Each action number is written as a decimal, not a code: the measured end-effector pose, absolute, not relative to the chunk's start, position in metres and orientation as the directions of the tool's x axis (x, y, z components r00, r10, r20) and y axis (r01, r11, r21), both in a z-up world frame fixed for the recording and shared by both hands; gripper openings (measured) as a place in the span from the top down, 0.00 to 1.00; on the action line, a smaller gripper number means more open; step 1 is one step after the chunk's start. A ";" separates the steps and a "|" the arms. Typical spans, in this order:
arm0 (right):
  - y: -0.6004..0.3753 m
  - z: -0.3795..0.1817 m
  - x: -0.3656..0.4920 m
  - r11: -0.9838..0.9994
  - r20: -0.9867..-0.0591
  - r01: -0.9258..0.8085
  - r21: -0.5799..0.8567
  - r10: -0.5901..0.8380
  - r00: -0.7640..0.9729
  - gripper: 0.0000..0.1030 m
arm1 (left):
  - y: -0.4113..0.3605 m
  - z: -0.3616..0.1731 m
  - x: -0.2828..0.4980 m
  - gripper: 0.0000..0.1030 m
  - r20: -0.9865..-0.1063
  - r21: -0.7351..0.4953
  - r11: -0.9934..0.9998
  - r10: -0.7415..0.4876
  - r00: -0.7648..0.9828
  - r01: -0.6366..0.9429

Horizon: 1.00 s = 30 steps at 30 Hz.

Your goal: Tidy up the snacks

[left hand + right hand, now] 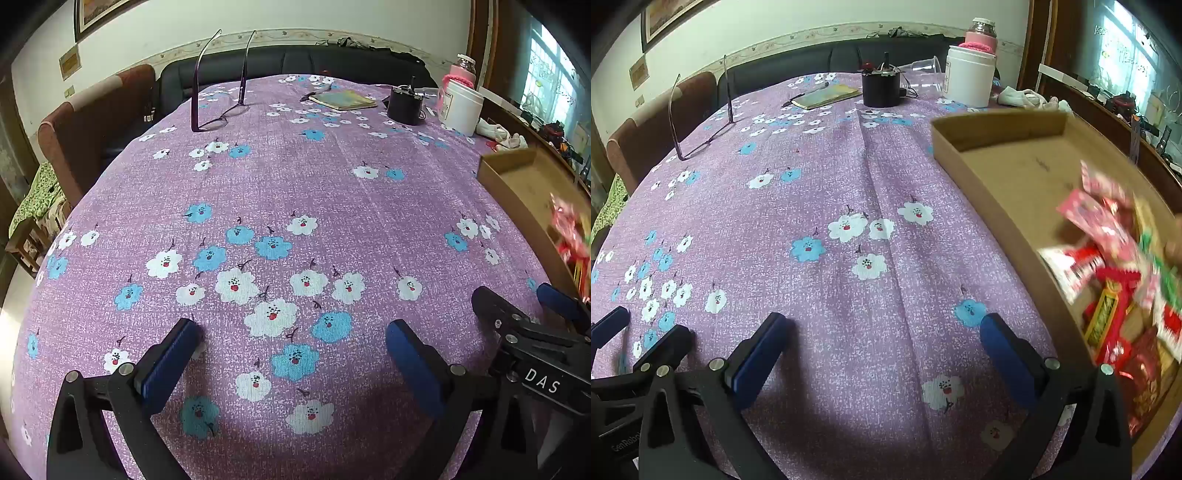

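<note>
1. We see the left gripper (293, 338) hanging above the worktop (332, 184), which is draped in a purple cloth printed with white and blue flowers. Its blue-padded fingers (173, 354) are spread as wide as they go, with nothing between them but bare cloth.
2. The right gripper (882, 334) hangs beside it in the same way — fingers (1004, 350) spread wide, gripping nothing, pointed down at the cloth.
3. The snack packets (1115, 280) lie in a loose heap inside a shallow cardboard tray (964, 147) at the right edge of the worktop. They are mostly red, pink and green wrappers, blurred in both views, so we cannot read any label. They fill the near end of the tray; its far end is bare cardboard.
4. In the right wrist view the tray sits just to the right of the right gripper, apart from its fingers.
5. In the left wrist view the right gripper shows at the lower right edge, between the left gripper and the tray.
6. Farther back on the worktop — well apart from both grippers — we see a pair of purple-framed glasses (218, 118) resting with the temples up, a yellowish notebook (343, 99), a small black pot (881, 90) and a white lidded canister (969, 75).
7. A pink-sleeved bottle (980, 37) stands behind the canister.
</note>
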State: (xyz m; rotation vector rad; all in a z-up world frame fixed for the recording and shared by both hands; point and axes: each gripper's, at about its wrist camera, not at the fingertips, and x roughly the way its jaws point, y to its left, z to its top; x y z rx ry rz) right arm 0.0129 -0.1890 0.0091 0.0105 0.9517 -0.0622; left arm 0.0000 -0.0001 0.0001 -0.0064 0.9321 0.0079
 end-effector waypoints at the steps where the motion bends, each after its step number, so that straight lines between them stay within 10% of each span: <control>1: -0.189 0.009 0.013 0.998 -0.814 0.058 -0.018 -0.048 0.578 0.00 | 0.000 0.000 0.000 0.00 -0.803 -0.004 1.000 0.003 0.596 -0.009; 30: -0.187 0.012 0.010 0.998 -0.814 0.058 -0.018 -0.048 0.578 0.00 | 0.002 0.001 -0.002 0.00 -0.803 -0.007 1.000 0.000 0.596 -0.010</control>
